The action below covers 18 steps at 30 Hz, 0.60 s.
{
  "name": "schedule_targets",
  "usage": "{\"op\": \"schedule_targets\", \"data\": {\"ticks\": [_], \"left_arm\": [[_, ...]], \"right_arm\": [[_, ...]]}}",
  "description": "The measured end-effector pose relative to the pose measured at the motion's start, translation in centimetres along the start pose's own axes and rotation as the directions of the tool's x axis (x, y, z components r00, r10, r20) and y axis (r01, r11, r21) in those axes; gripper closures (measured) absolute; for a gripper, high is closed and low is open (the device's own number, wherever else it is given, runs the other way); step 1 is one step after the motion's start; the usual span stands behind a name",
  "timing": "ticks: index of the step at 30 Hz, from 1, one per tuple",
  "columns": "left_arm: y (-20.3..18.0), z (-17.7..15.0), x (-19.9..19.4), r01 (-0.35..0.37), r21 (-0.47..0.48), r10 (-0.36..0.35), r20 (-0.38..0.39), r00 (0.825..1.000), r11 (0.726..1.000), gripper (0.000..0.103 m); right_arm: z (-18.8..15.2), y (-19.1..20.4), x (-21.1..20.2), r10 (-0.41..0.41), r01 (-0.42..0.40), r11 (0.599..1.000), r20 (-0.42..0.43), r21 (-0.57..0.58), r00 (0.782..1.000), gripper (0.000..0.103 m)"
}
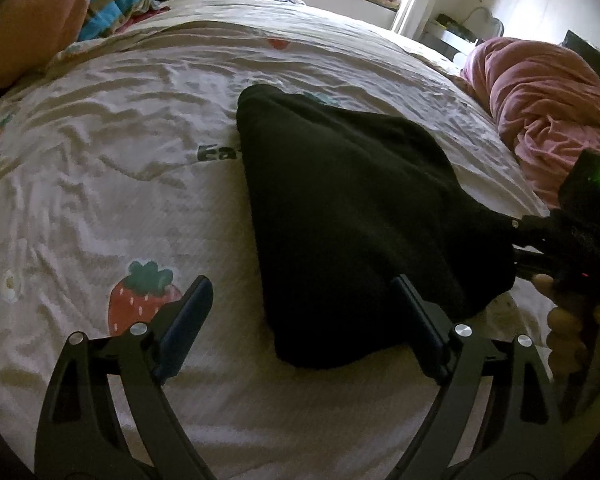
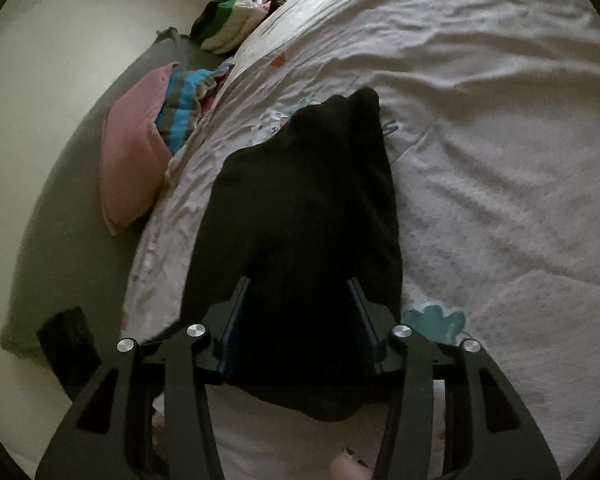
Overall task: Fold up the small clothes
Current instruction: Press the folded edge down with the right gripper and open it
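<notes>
While the left view alone shows the right gripper [image 1: 516, 244] grasping the black garment's [image 1: 340, 208] edge on the sheet [image 1: 100, 184], the left gripper [image 1: 300, 292] gapes released, bare sheet leftward.

Matt black cloth garment [image 1: 352, 208] — on a creased, soft bedsheet [image 1: 120, 200].

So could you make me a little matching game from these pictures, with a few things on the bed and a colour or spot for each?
Things:
1. garment
2. pillow
3. blanket
4. strawberry print

Descriptions:
A. bunched up in a dusty rose heap at the bed's edge
B. black, spread on the sheet
C. red with a green top
D. pink, beside striped fabric

Pairs: 1-B, 2-D, 3-A, 4-C
</notes>
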<state>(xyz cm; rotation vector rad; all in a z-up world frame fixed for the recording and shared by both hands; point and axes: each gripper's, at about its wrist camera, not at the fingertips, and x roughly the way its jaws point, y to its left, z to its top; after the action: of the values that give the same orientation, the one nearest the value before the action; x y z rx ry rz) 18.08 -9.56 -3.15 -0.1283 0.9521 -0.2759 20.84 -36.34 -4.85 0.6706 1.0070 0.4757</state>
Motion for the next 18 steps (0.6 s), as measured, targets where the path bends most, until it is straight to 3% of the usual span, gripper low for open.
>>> {"op": "schedule_targets", "data": {"ticks": [2, 6, 10, 18], "left_arm": [[0.1, 0.1, -0.3, 0.004, -0.013, -0.004, 0.007, 1.0, 1.0, 0.02], [-0.7, 0.7, -1.5, 0.028, -0.003, -0.028, 0.059, 0.998, 1.0, 0.02], [-0.9, 1.2, -0.2, 0.032, -0.016, -0.032, 0.015, 0.999, 0.999, 0.02], [0.3, 0.2, 0.8, 0.056, -0.055, -0.057, -0.021, 0.998, 0.997, 0.02]], "right_arm": [[0.1, 0.3, -0.2, 0.012, -0.012, 1.0, 0.009, -0.008, 1.0, 0.083], [0.0, 2.7, -2.7, 0.034, -0.023, 0.993, 0.09, -0.119, 0.995, 0.085], [-1.0, 3.6, -1.9, -0.142, 0.163, 0.962, 0.105, -0.217, 0.984, 0.085], [-2.7, 1.7, -1.1, -0.236, 0.263, 0.94, 0.141, -0.217, 0.961, 0.08]]}}
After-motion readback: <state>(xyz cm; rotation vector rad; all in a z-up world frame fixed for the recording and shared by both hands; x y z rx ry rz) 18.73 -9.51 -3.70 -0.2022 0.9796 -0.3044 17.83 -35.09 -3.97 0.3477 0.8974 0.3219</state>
